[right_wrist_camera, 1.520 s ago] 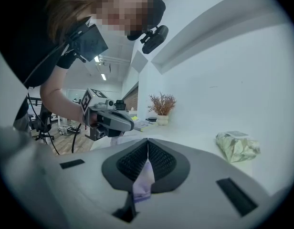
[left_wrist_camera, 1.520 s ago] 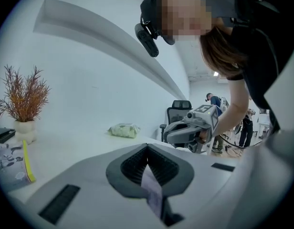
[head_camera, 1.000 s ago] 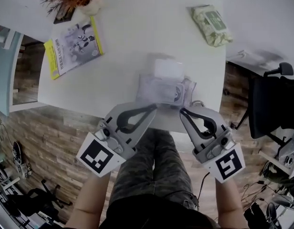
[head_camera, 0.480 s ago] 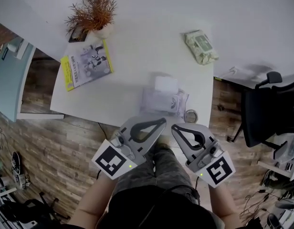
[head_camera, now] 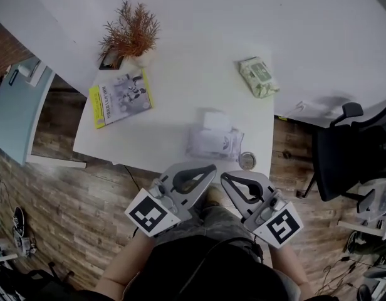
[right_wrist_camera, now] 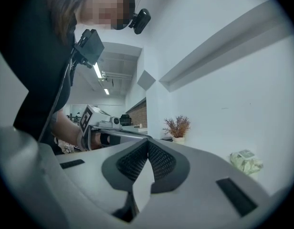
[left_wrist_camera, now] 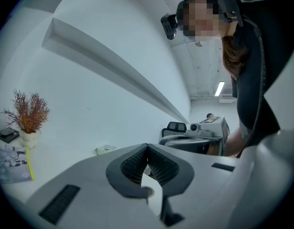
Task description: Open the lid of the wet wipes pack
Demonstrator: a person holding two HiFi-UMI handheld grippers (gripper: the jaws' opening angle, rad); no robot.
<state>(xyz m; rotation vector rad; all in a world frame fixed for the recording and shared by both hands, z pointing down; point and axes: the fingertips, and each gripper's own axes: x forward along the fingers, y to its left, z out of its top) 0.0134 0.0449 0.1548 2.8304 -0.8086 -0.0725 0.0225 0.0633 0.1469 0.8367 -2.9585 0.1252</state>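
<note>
The clear wet wipes pack [head_camera: 212, 143] lies near the table's front edge, its white lid [head_camera: 217, 120] flipped back on the far side. My left gripper [head_camera: 208, 168] and right gripper [head_camera: 225, 177] hover side by side just in front of the table edge, short of the pack and not touching it. Both are shut with nothing between the jaws. In the left gripper view the left gripper [left_wrist_camera: 147, 148] has its pads together, and the right gripper [right_wrist_camera: 148, 143] shows the same in its own view. The pack is hidden in both gripper views.
A green wipes pack [head_camera: 257, 76] lies at the far right of the white table [head_camera: 180, 61]. A yellow-edged booklet [head_camera: 121, 98] and a dried plant in a pot [head_camera: 131, 33] sit at the left. A small round disc [head_camera: 247, 160] sits by the pack. A black chair [head_camera: 343, 143] stands to the right.
Both grippers have drawn back from the wipes pack toward the person and risen. The pack stays on the table with its lid flipped back, and more of the table shows.
</note>
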